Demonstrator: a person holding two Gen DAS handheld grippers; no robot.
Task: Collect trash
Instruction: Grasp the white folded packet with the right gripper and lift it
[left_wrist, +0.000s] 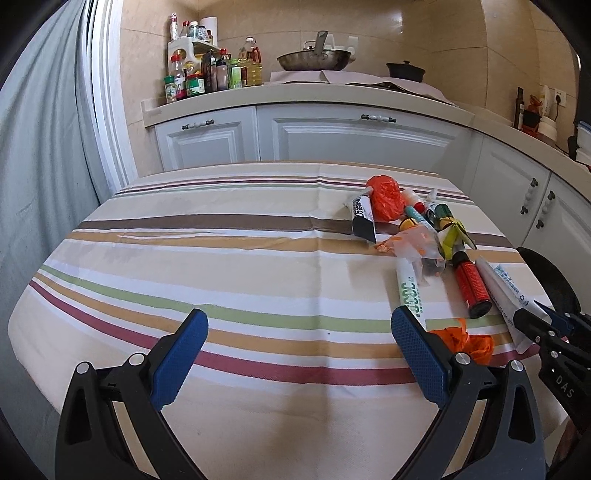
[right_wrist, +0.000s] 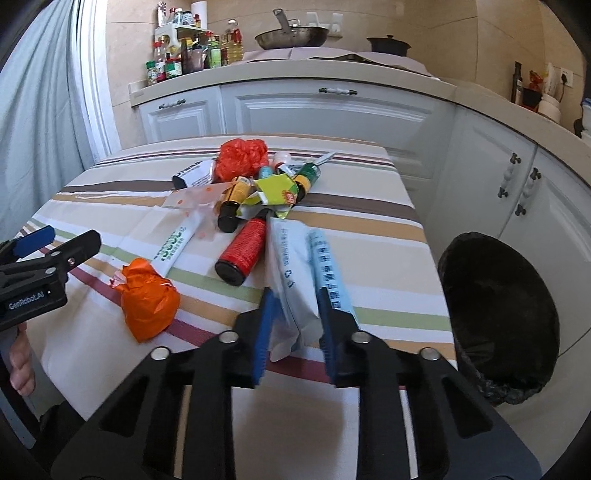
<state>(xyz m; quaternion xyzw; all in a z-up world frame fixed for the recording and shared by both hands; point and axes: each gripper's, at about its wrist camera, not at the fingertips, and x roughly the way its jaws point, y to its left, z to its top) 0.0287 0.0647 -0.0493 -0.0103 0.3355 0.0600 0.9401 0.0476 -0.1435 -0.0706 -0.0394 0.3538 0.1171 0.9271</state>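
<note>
Lying between right fingers (right_wrist: 330, 325): pouch (right_wrist: 295, 280)

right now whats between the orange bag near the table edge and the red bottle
The white tube with green print lies between the orange bag and the red bottle, plus bare tablecloth; clearest in the right wrist view.

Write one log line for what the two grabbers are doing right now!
right gripper: jaws shut on white packet | left gripper: open, empty | bin: beside table

The black-lined bin (left_wrist: 550, 280) is mostly hidden behind the table edge, and the countertop bottles' (left_wrist: 207, 70) labels are too small to read.
</note>
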